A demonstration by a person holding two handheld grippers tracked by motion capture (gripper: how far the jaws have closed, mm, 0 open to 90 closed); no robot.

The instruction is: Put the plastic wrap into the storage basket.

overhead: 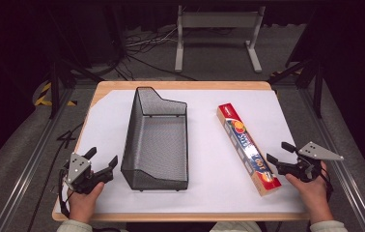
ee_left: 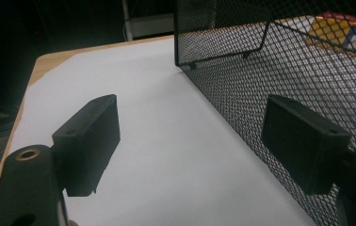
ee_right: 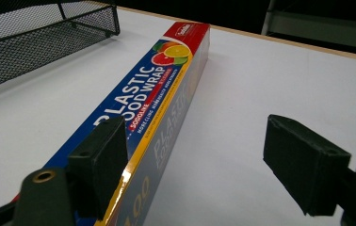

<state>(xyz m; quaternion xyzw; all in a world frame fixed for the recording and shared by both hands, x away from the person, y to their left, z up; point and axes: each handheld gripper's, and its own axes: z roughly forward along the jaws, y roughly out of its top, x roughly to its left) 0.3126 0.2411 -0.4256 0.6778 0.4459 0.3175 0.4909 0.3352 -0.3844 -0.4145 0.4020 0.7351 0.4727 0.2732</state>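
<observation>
A long plastic food wrap box (overhead: 248,147) lies flat on the white sheet, right of centre, running from far left to near right. My right gripper (overhead: 277,151) hovers at its near end, just to the right, open. In the right gripper view the box (ee_right: 166,70) stretches away under the left jaw, and the right gripper (ee_right: 195,125) has only the box's side and bare sheet in its gap. A black mesh basket (overhead: 156,140) stands mid-table, empty. My left gripper (overhead: 103,156) rests open at the near left, beside the basket (ee_left: 284,61); the left gripper (ee_left: 192,103) holds nothing.
The white sheet (overhead: 209,183) covers a wooden table whose edge shows at the far left corner (ee_left: 49,61). Beyond the table stands a grey metal frame (overhead: 217,34) with cables on the floor. Dark stands flank both sides. The basket's corner (ee_right: 35,42) sits left of the box.
</observation>
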